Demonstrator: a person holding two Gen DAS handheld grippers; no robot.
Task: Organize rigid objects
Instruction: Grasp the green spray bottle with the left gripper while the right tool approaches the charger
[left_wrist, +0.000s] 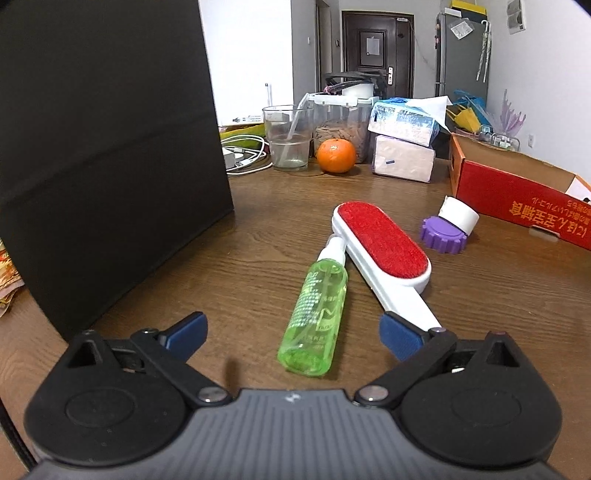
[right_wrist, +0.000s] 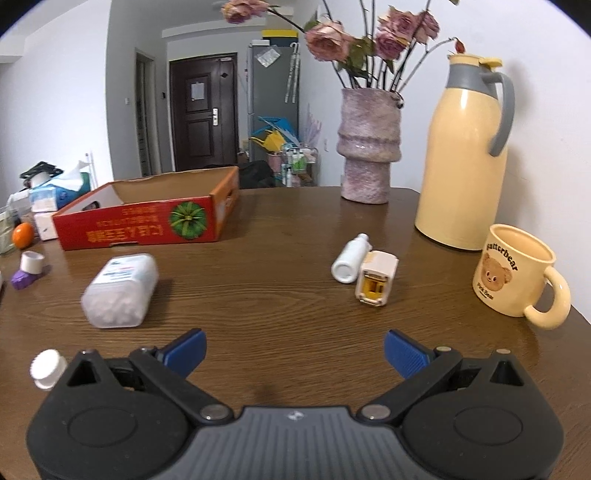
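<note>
Both the left tongs (left_wrist: 293, 334) and right tongs (right_wrist: 295, 350) were spread wide and held nothing, so the green plastic spray bottle (left_wrist: 314, 314), red-and-white lint brush (left_wrist: 384, 254) and clear pill jar (right_wrist: 120, 291) lay loose on the brown wooden surface (right_wrist: 277, 295), outside the red cardboard box (right_wrist: 147, 221).

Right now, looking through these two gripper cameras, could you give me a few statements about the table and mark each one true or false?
1. The green spray bottle lies on its side beside the lint brush. True.
2. The left gripper is clamped on the bottle. False: its jaws are open and hold nothing.
3. The orange sits inside the red cardboard box. False: it rests on the table near a clear cup.
4. The bear mug stands upright near the yellow thermos. True.
5. The right gripper is open. True.
</note>
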